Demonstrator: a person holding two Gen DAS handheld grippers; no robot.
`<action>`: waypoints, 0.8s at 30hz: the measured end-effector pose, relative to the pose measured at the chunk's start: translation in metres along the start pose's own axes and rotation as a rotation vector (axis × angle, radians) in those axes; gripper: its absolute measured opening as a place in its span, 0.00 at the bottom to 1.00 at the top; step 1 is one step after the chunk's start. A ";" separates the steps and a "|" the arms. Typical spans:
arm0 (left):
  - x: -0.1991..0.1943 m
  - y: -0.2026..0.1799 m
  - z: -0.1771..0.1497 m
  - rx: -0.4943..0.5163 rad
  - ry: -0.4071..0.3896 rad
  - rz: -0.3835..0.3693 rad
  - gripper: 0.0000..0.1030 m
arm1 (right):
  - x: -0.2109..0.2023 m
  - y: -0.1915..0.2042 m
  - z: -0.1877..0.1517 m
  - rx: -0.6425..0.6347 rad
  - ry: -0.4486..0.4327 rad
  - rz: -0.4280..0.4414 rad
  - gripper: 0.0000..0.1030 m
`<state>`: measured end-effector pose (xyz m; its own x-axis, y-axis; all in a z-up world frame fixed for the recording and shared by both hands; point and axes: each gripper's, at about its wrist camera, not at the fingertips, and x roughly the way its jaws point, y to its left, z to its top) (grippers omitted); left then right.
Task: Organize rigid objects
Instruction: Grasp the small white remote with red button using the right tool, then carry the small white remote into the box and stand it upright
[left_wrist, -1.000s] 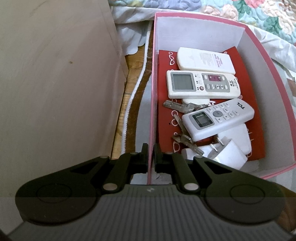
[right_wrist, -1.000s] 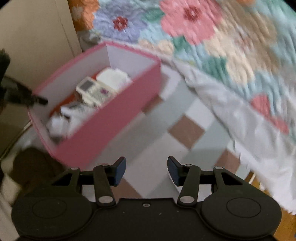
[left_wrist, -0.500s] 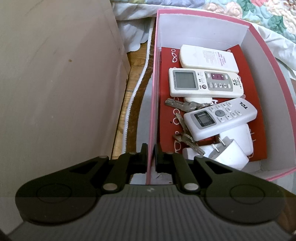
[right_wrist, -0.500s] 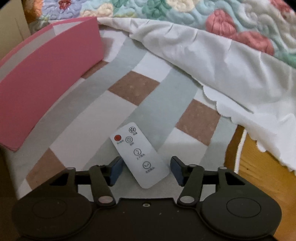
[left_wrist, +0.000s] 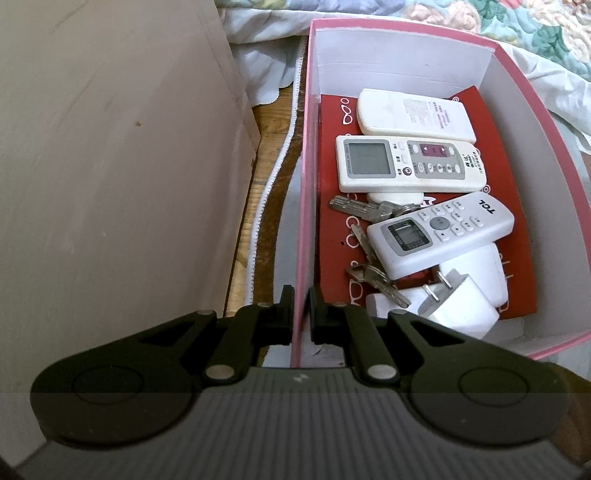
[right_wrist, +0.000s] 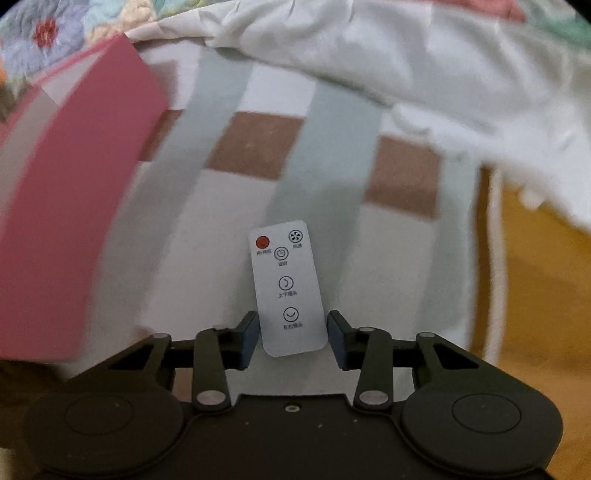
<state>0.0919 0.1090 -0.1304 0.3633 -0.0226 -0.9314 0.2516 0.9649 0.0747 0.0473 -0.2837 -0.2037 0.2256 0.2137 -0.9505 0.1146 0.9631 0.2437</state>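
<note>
A pink box (left_wrist: 306, 184) holds three white remotes, the nearest marked TCL (left_wrist: 439, 229), plus keys (left_wrist: 365, 210) and white plugs (left_wrist: 461, 306) on a red liner. My left gripper (left_wrist: 301, 295) is shut on the box's left wall near its front corner. In the right wrist view a small flat white remote (right_wrist: 284, 280) with a red button lies on the checked cloth (right_wrist: 258, 147). My right gripper (right_wrist: 291, 325) points down over the remote's near end. Its jaws are closing, one blue pad on each long side, close to the edges. The pink box (right_wrist: 74, 203) stands to the left.
A beige panel (left_wrist: 110, 166) rises close on the left of the box, with a strip of wood (left_wrist: 266, 122) between them. A white sheet and flowered quilt (right_wrist: 424, 74) lie bunched behind the small remote. Bare wood (right_wrist: 535, 277) shows past the cloth's right edge.
My right gripper swung away from the box and dropped over the small remote. It rolled into line with the remote and its jaws narrowed around it. The left gripper and box stayed put.
</note>
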 end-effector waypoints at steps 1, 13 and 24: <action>0.000 0.000 0.000 -0.001 0.002 -0.002 0.07 | 0.000 0.002 0.000 0.017 0.012 0.044 0.45; 0.003 0.006 0.001 -0.017 0.017 -0.025 0.07 | 0.004 0.047 -0.014 -0.305 -0.123 -0.052 0.08; 0.003 0.006 0.000 -0.012 0.016 -0.020 0.07 | -0.044 0.053 -0.001 -0.170 -0.216 0.095 0.08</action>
<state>0.0950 0.1148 -0.1327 0.3434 -0.0381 -0.9384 0.2476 0.9675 0.0513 0.0422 -0.2416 -0.1494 0.4301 0.2817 -0.8577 -0.0761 0.9580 0.2765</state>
